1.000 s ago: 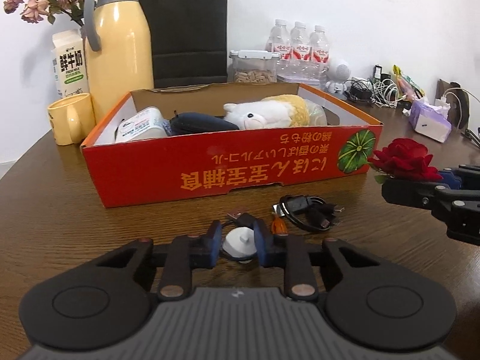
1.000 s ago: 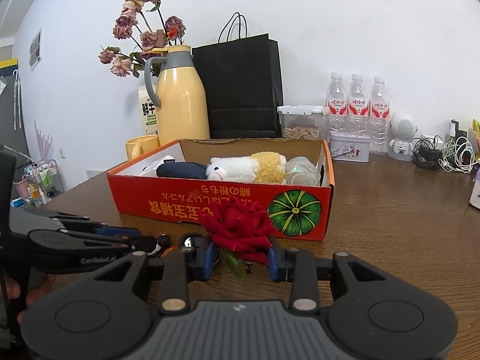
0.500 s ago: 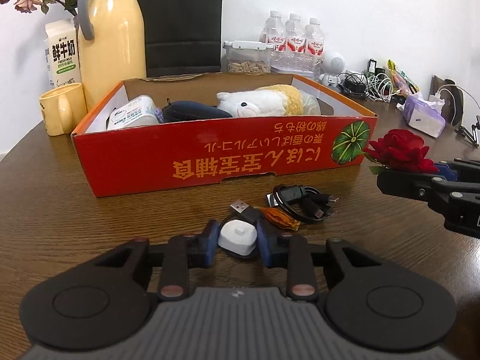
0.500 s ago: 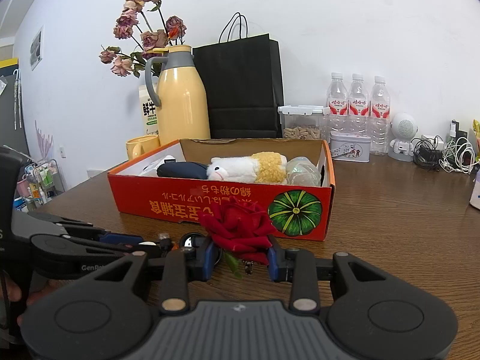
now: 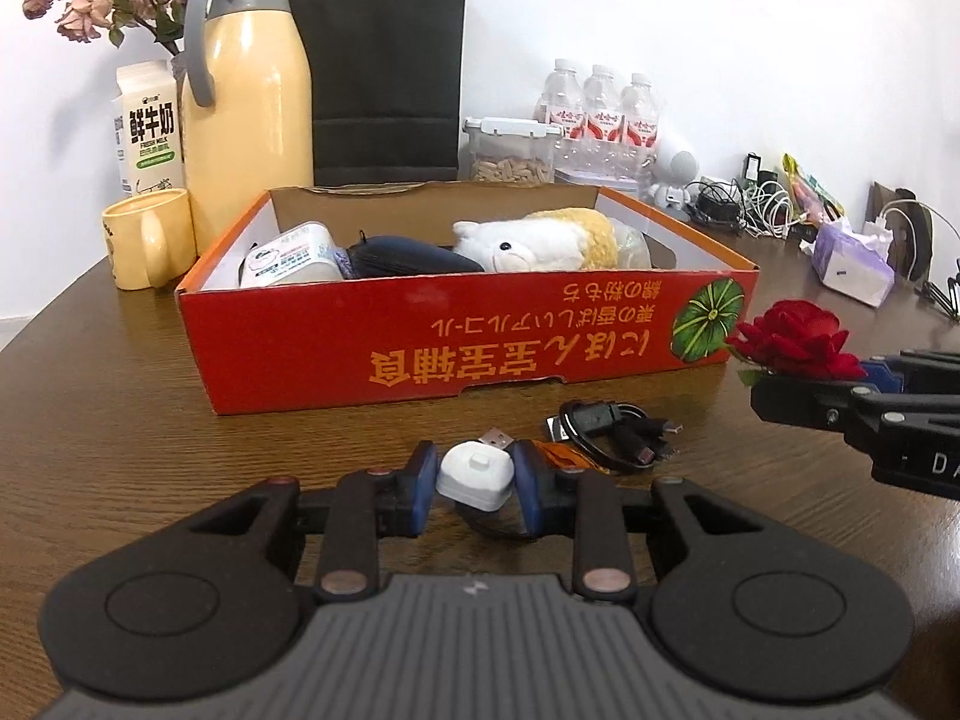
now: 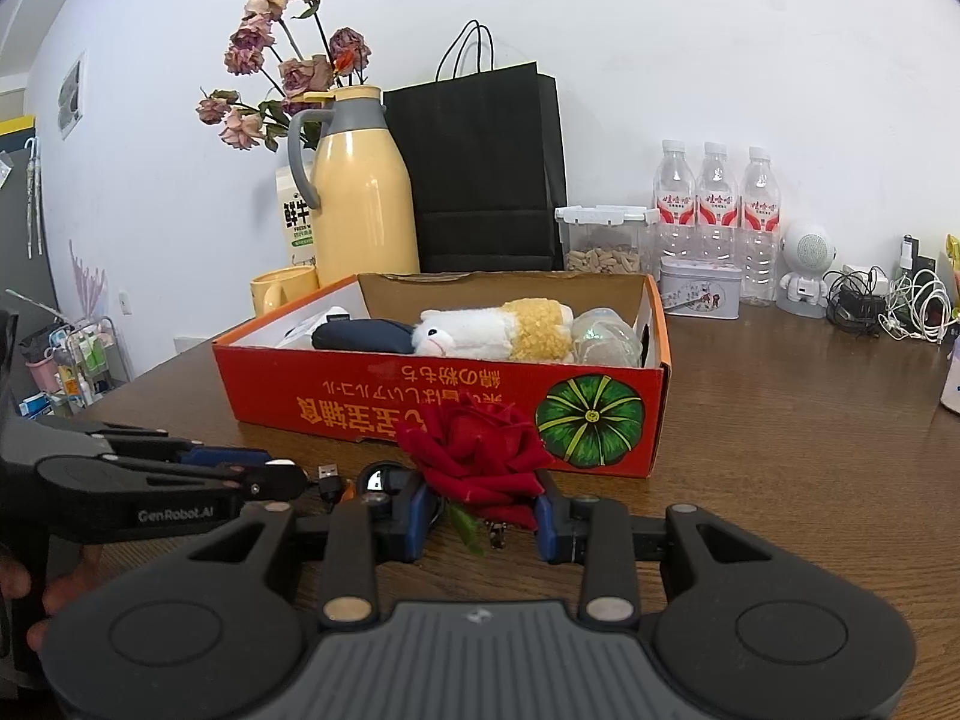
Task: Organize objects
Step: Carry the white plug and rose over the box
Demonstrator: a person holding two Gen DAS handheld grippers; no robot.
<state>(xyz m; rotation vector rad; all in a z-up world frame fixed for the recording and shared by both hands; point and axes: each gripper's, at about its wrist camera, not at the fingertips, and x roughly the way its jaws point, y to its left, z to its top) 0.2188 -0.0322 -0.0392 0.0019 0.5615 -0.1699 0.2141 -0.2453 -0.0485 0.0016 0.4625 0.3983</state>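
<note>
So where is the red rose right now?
The red rose is gripped in the right gripper, just in front of the red box, near its green pumpkin picture.

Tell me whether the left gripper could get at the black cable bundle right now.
Probably not yet: the left gripper is shut on a white plug. The cable bundle lies unobstructed just ahead on the table.

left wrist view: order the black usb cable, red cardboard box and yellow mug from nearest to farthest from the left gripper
From the left gripper:
1. Black coiled USB cable, on the table, just ahead to the right.
2. Red cardboard box, straight ahead behind the cable.
3. Yellow ceramic mug, far left, beyond the box's near corner.
</note>
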